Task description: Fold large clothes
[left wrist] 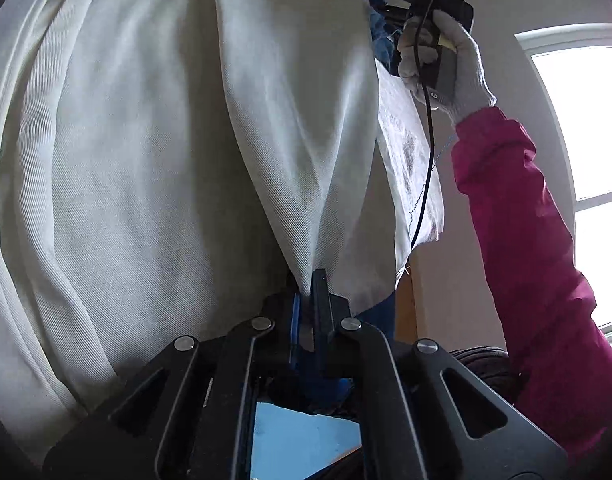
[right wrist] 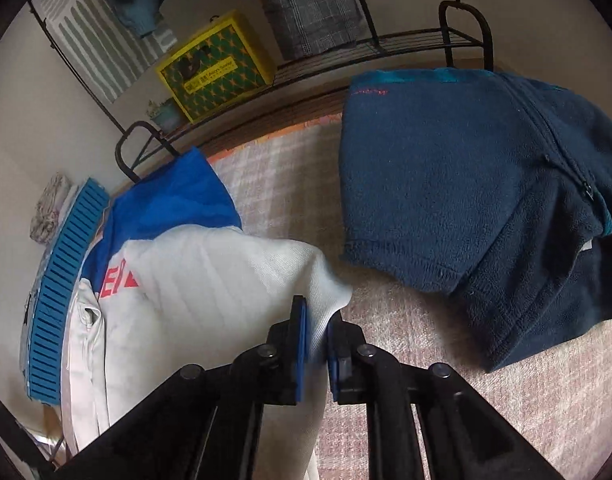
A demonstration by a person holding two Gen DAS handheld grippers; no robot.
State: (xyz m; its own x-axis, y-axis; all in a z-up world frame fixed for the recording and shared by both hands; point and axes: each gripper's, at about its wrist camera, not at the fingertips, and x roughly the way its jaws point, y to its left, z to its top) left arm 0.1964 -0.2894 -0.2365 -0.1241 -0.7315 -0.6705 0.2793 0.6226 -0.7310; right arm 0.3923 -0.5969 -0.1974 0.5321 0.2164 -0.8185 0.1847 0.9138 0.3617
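A large white twill garment (left wrist: pixel 165 140) fills the left wrist view, stretched upward in long folds. My left gripper (left wrist: pixel 308 280) is shut on a pinched fold of it. At the top right of that view, a white-gloved hand (left wrist: pixel 454 68) with a magenta sleeve holds the other gripper against the cloth's upper edge. In the right wrist view a corner of the white garment (right wrist: pixel 209 280) sits between the blue pads (right wrist: pixel 301 332) of my right gripper (right wrist: pixel 317 320), which is shut on it. A blue and white garment with red letters (right wrist: pixel 165 196) lies under it.
A folded dark blue fleece (right wrist: pixel 466 200) lies to the right on a pinkish checked cover (right wrist: pixel 289 184). A blue slatted basket (right wrist: pixel 65 280) stands at the left edge. Behind are a black metal rack (right wrist: pixel 386 44), a yellow and green box (right wrist: pixel 213 68) and a bright window (left wrist: pixel 586 120).
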